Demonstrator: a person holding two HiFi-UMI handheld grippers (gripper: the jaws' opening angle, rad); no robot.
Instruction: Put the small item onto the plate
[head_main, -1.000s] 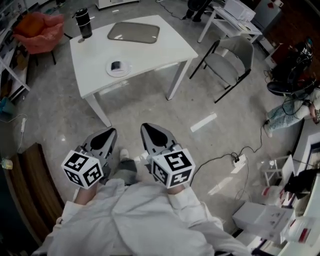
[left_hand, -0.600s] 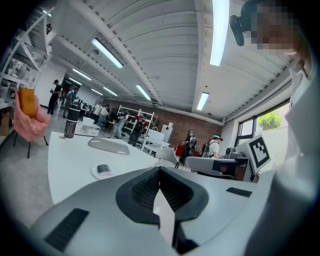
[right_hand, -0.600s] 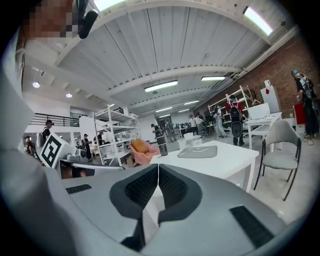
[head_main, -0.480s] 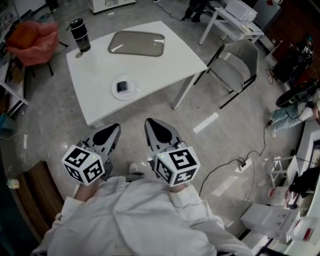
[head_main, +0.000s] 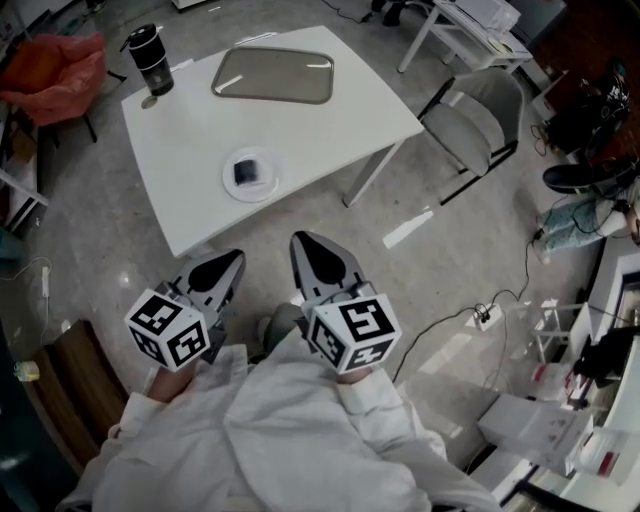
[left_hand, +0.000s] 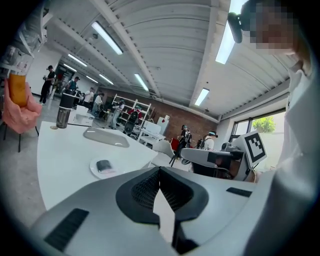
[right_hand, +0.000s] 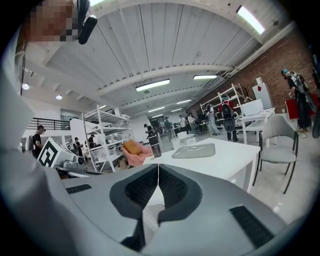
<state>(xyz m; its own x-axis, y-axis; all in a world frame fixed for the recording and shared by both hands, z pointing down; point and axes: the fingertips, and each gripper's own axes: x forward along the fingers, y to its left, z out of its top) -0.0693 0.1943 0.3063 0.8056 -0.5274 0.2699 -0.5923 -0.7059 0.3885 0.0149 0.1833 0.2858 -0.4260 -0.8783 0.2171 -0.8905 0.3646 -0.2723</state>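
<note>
Both claws have come closer to the white rectangular counter (head_main: 330, 120) than they were a second ago, and in the head view its near edge and the round white plate (head_main: 250, 194) now lie nearer to their tips; the jaws look the same as before.

The left claw (head_main: 228, 263) is closed tight with nothing between its jaws; in the left gripper view the two dark ribbed pads meet along a single line; the right claw (head_main: 303, 248) is closed the same way and is likewise empty. Both hang side by side over the grey polished floor (head_main: 450, 260), short of the counter's near edge and apart from everything on it; each carries its marker cube at the rear, just ahead of the person's white sleeves (head_main: 300, 440).

The small dark item (head_main: 247, 172) already rests on the plate, roughly at its middle; the plate sits on the near part of the counter, ahead of the left claw; a grey rectangular tray (head_main: 273, 76) lies flat toward the far edge, well apart from the plate; a black cylindrical tumbler (head_main: 148, 60) stands upright at the far left corner.

A grey folding chair (head_main: 480, 120) stands on the floor just beyond the counter's right corner; an orange-red cushioned seat (head_main: 55, 65) sits off the far left.
</note>
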